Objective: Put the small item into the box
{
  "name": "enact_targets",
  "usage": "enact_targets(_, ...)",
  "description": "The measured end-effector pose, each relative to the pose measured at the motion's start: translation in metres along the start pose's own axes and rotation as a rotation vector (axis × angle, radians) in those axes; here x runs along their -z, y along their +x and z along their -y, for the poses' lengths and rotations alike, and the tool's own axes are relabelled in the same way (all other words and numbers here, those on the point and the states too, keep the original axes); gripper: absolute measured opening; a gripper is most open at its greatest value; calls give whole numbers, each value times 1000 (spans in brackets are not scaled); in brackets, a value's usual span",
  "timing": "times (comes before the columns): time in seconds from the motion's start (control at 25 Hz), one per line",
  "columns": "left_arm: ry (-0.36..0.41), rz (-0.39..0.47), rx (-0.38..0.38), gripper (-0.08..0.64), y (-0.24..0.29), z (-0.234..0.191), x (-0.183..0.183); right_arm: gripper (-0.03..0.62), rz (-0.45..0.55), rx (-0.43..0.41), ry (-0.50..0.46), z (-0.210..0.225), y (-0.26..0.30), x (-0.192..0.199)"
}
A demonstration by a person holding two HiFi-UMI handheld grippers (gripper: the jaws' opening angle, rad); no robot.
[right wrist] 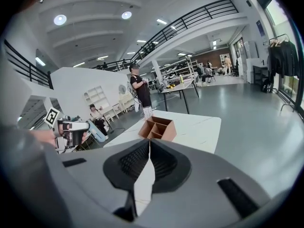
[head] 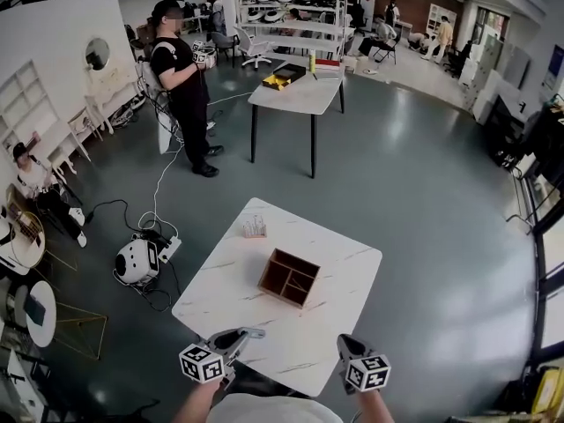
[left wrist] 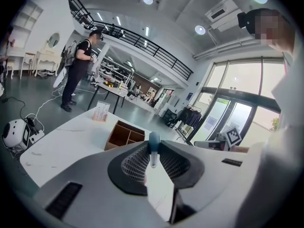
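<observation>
1. Small item (left wrist: 153, 151): a slim tube with a blue cap over a clear body. It stood upright, cap end up, pinched between the ribbed pads (left wrist: 135, 163) of the left gripper. It was on the near side of the box, apart from it and not inside it.
2. Box (head: 289, 278): brown wood, open-topped, split by partitions into several compartments. It sat flat near the middle of the table, one corner turned toward the person.
3. Left gripper (head: 249, 332): clamped on the small item, jaws partly apart around it. It was held near-left of the box, over the table's near edge, pointing toward the box.
4. Right gripper (right wrist: 149, 144): jaws closed, tips meeting, nothing between them. It was held near-right of the box, well apart from it, at the table's near edge.
5. Table (head: 335, 263): white marbled top, bearing the box.
6. Stand (head: 255, 227): small, clear, on the table beyond the box toward the far-left corner, apart from it; contents too small to tell.
7. Person (head: 185, 86): dark clothes, standing on the grey floor well beyond the box, to the left.
</observation>
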State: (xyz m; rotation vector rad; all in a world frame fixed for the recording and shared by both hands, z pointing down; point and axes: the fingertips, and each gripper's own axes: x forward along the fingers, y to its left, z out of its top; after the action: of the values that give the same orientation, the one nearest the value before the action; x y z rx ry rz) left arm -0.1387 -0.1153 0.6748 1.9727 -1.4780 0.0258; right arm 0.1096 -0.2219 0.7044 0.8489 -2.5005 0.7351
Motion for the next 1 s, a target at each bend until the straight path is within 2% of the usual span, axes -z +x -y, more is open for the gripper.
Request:
enact_targets(0.44, 74, -82, 127, 72, 53, -35, -18, 26, 6, 120, 88, -8, 18, 5)
enact_targets(1.0, 236, -180, 209, 72, 131, -60, -18, 26, -1, 254, 193, -11, 22, 25)
